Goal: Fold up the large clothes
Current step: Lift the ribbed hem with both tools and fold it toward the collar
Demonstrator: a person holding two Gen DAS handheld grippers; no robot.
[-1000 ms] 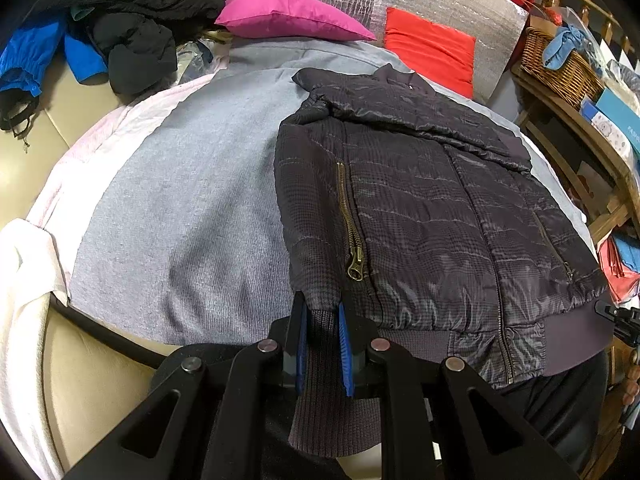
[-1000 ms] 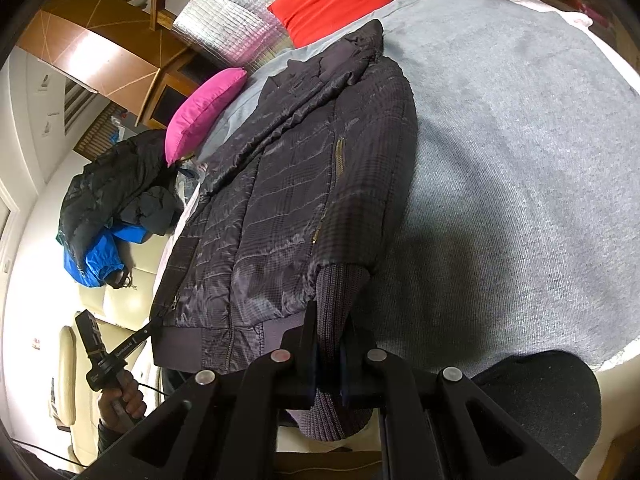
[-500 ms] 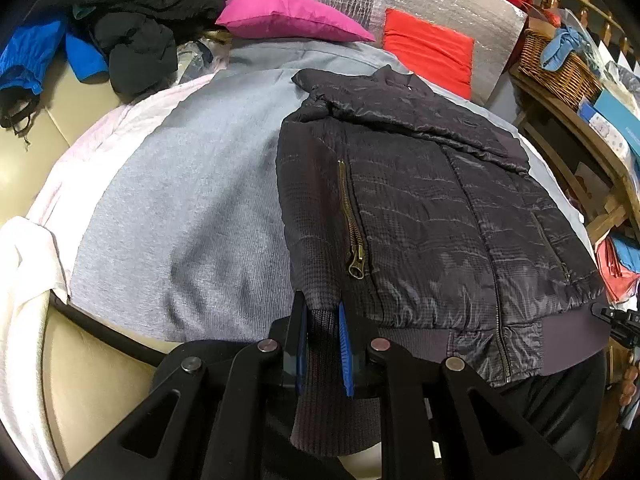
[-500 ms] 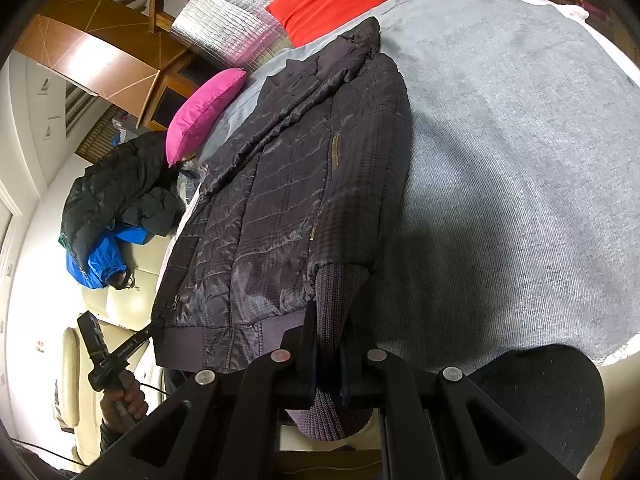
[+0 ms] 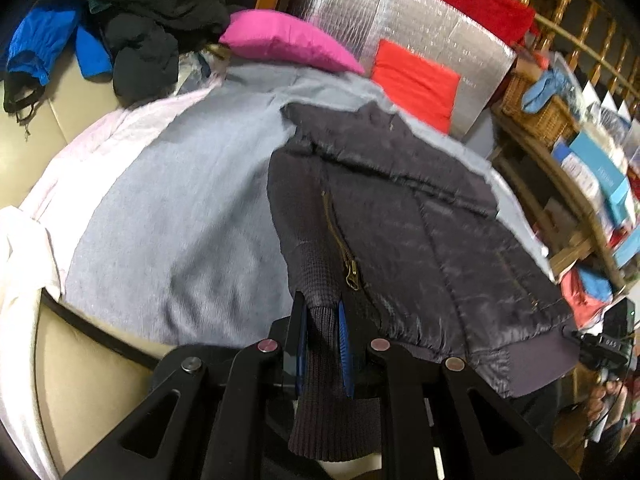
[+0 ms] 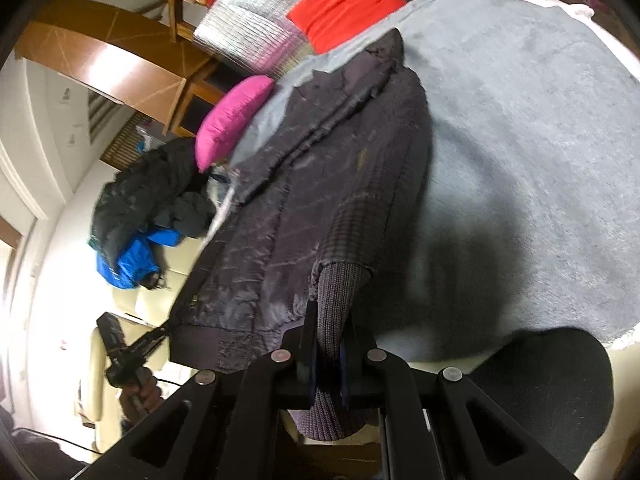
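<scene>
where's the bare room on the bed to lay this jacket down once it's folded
The widest free patch is the grey blanket between the jacket and the pale sheet edge. Crowded: the pink pillow and red cushion at the head, and the pile of dark and blue clothes beside the pillow.

One dark jacket [image 5: 420,216], one pink pillow [image 5: 288,42], one red cushion [image 5: 416,82], two grippers [image 5: 322,344] [image 6: 328,356].
</scene>
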